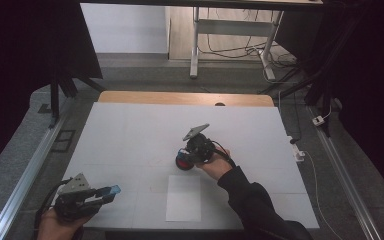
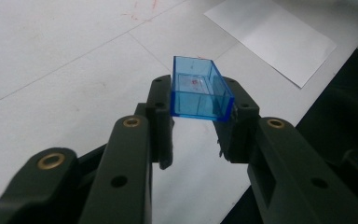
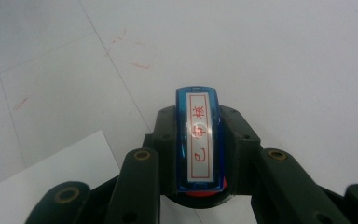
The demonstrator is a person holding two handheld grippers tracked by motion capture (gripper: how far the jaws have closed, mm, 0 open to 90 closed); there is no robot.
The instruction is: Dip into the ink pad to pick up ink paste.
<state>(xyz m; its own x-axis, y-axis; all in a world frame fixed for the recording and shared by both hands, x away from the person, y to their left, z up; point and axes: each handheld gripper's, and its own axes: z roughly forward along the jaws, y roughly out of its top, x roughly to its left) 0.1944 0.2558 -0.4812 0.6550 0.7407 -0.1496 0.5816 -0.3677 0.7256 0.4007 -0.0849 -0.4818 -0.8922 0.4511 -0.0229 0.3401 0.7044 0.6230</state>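
Note:
My left gripper [image 1: 104, 193] sits at the table's near left corner, shut on a clear blue plastic cap [image 1: 113, 189]. In the left gripper view the cap [image 2: 198, 91] is a small open box pinched between the two pads [image 2: 162, 105]. My right gripper [image 1: 189, 156] hovers over the middle of the table, shut on a stamp [image 1: 183, 161] with a red underside. In the right gripper view the stamp [image 3: 199, 140] has a blue body and a white label with red characters, clamped between the jaws.
A white sheet of paper [image 1: 184, 197] lies near the front edge, just below the right gripper. The white tabletop [image 1: 140, 130] carries faint red marks [image 3: 137, 63]. Metal rails and cables run along both sides of the table.

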